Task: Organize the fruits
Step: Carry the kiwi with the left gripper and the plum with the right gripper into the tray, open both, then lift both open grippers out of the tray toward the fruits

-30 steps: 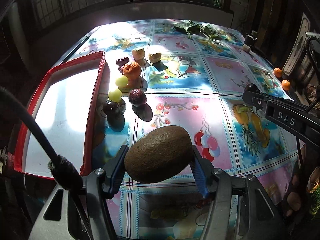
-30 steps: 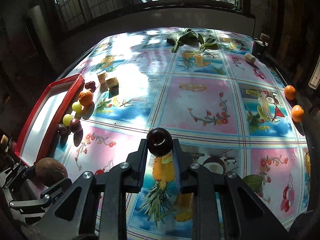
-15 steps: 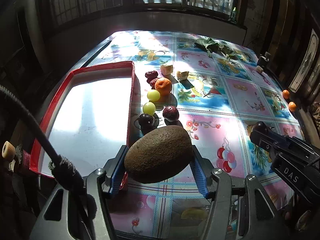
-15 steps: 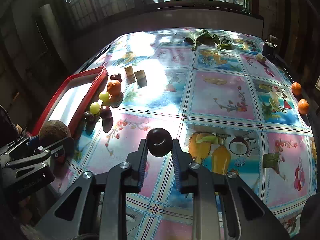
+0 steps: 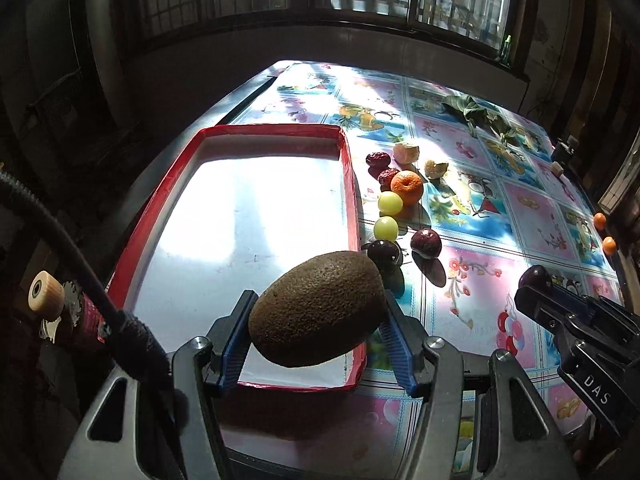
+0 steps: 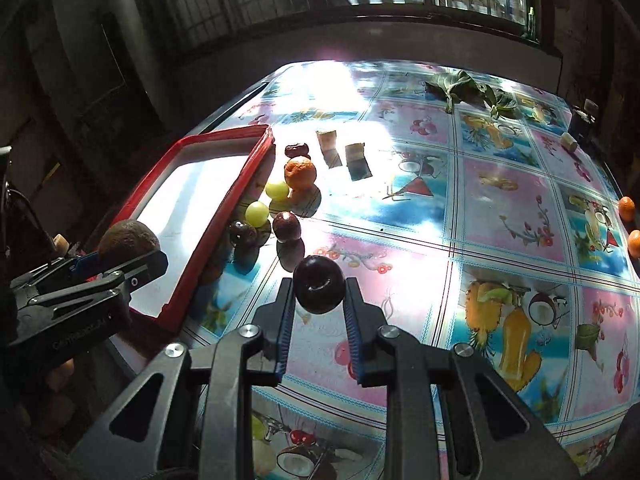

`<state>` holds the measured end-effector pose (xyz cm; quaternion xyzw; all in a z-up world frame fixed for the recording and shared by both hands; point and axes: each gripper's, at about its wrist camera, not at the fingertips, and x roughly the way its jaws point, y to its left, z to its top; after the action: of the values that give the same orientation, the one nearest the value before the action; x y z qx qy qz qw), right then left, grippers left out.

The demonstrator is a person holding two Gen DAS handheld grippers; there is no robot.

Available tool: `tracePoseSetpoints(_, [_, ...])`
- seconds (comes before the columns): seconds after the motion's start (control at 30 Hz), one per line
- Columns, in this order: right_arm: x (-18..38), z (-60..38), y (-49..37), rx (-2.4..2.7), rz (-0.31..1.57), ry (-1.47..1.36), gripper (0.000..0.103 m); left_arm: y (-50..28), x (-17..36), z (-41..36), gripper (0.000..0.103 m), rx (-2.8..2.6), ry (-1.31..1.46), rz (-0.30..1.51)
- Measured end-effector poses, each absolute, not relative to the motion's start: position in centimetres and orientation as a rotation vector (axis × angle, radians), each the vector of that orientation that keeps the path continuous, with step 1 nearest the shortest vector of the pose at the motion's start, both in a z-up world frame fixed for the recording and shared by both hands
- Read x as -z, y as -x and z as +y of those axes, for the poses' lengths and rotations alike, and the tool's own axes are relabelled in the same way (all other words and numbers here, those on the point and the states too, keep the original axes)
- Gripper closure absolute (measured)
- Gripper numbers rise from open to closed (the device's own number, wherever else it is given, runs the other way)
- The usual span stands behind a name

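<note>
Left fingers [image 5: 316, 322] clamp a kiwi [image 5: 318, 308] – right fingers [image 6: 318, 300] pinch a dark plum [image 6: 319, 290].

Loose fruits [image 5: 400, 208] lie on the tablecloth [image 5: 472, 304] just right of the tray [image 5: 352, 200], perhaps touching it.

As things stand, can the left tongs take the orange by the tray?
Probably not: the left tongs are shut on the kiwi. The orange sits uncovered beside the red tray, so only the load blocks it.
</note>
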<state>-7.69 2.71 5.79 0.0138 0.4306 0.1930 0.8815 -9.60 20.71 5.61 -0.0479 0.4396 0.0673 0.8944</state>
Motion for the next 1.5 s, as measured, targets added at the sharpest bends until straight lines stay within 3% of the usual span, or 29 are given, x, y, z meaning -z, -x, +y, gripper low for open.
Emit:
tracePoseSetpoints(0.6, [-5.4, 15.7, 5.9, -0.664, 0.915, 0.023, 0.077, 8.0, -4.2, 31.1, 0.043, -0.325, 0.206, 0.93])
tracePoseSetpoints(1.13, [-1.0, 19.9, 4.7, -0.69, 1.001, 0.154, 0.075, 6.1, -0.6, 31.3, 0.043, -0.303, 0.199, 0.997])
tracePoseSetpoints(1.23, [-1.1, 20.1, 4.8, -0.706, 0.998, 0.16, 0.067, 6.0, -0.7, 31.3, 0.042, -0.285, 0.208, 0.999])
tracePoseSetpoints(1.3, [-1.3, 20.2, 5.1, -0.717, 0.998, 0.164, 0.053, 5.9, -0.8, 31.3, 0.042, -0.275, 0.219, 1.005])
tracePoseSetpoints(1.37, [-1.4, 20.3, 5.2, -0.722, 0.992, 0.17, 0.046, 6.1, -1.0, 31.3, 0.042, -0.272, 0.229, 1.003])
tracePoseSetpoints(1.5, [-2.1, 19.5, 5.5, -0.714, 0.967, 0.161, 0.044, 6.6, -2.2, 31.0, 0.041, -0.271, 0.235, 0.964])
